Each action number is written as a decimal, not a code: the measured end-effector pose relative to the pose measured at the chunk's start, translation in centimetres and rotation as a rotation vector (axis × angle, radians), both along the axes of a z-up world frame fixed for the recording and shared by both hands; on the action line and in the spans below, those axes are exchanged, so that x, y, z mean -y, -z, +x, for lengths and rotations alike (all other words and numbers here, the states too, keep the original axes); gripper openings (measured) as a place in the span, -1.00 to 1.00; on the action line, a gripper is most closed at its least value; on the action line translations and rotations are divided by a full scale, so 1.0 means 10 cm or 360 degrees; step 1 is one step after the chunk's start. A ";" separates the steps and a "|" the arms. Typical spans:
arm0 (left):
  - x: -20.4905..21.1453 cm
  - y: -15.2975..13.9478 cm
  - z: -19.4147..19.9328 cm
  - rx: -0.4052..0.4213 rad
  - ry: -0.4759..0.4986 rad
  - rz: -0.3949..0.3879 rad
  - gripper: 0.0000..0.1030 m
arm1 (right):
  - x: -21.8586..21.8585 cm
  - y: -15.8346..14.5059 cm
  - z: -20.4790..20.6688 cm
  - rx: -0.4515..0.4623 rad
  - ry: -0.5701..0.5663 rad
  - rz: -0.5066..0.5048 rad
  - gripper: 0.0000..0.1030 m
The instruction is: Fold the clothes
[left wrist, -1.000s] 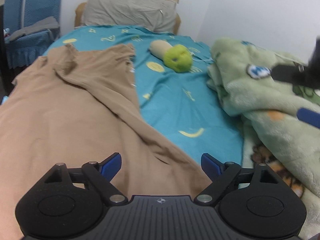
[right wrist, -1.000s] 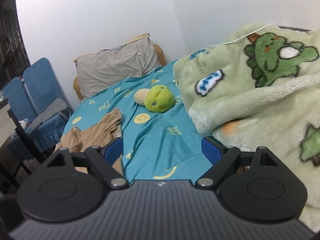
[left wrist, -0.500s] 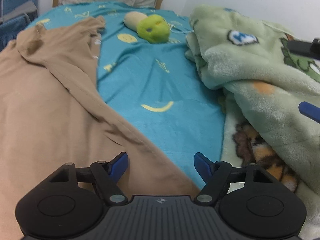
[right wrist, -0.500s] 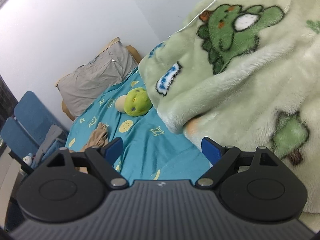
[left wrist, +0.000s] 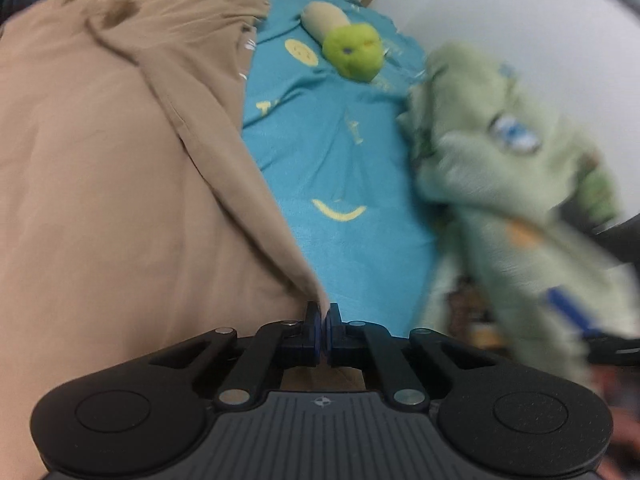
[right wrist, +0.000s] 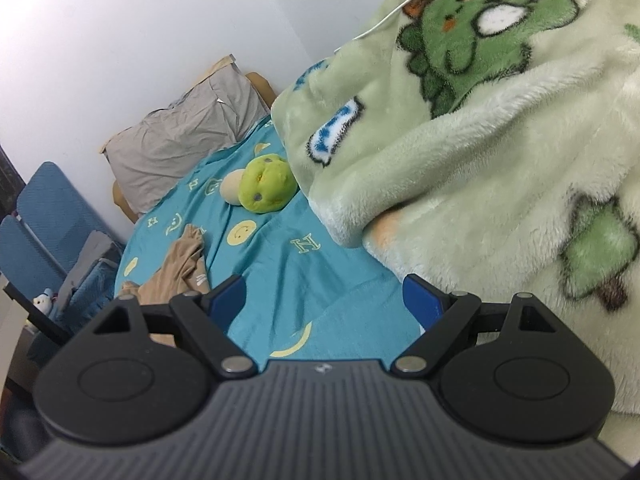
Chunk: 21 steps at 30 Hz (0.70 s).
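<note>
Fabric of a tan garment [left wrist: 120, 184] covers the left half of the bed in the left wrist view; it lies spread and wrinkled on the teal bedsheet [left wrist: 344, 168], and its lower corner comes to a point just at the left gripper [left wrist: 322, 322]. The fingers [left wrist: 311, 320] of this gripper are pressed together, and the tip of the tan corner sits pinched between them; the picture is a little blurred on its right side, but the pinch is clear enough to see.

Beyond the garment, on the sheet, a green plush toy [left wrist: 352, 51] lies with a beige part beside it; a grey pillow [right wrist: 184, 140] stands at the head of the bed against the white wall. On the right side of the bed a pale green fleece blanket [right wrist: 500, 152] with dinosaur pictures is heaped; it lies close to the toy.

The right gripper [right wrist: 324, 300] hangs over the bare sheet beside the blanket's edge; its fingers [right wrist: 228, 294] are spread wide, with nothing between them but the sheet far below. From this view the tan garment [right wrist: 180, 272] shows only as a crumpled part at the left. Blue chairs [right wrist: 44, 220] stand beside the bed at the far left.
</note>
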<state>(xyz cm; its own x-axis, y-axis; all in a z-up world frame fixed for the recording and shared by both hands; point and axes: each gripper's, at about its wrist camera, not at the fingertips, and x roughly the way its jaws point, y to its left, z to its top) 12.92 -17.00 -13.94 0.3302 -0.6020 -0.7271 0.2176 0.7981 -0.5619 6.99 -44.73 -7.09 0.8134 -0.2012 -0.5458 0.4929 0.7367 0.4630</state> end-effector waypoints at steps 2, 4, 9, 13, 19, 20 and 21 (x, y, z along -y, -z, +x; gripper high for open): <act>-0.35 -0.17 -0.06 -0.0024 -0.0009 -0.0110 -0.95 | -0.01 0.00 0.00 -0.0005 -0.0007 0.0006 0.68; -0.72 -0.27 -0.10 -0.0069 -0.0027 -0.0174 -0.95 | -0.02 0.01 0.01 -0.0009 -0.0018 0.0016 0.68; -1.40 -0.20 -0.09 -0.0135 -0.0105 -0.0065 -0.95 | -0.17 0.01 0.12 -0.0059 -0.0088 -0.0050 0.68; -1.64 0.01 -0.04 -0.0145 -0.0130 0.0092 -0.95 | -0.39 0.02 0.21 -0.0112 -0.0199 -0.0135 0.68; -1.66 0.02 -0.05 -0.0021 -0.0133 0.0175 -0.86 | -0.78 0.03 0.32 -0.0135 -0.0420 -0.0248 0.68; -1.67 -0.03 -0.07 0.0031 -0.0138 0.0180 -0.70 | -0.84 0.03 0.32 -0.0128 -0.0452 -0.0262 0.68; -1.68 -0.08 -0.10 0.0079 -0.0152 0.0188 -0.43 | -0.90 0.02 0.33 -0.0118 -0.0485 -0.0271 0.68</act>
<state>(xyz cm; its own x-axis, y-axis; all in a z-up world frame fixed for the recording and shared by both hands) 11.93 -0.23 -13.11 0.4191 -0.4772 -0.7725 0.1625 0.8764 -0.4532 10.32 -35.70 -7.34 0.8095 -0.0485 -0.5851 0.2662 0.9186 0.2922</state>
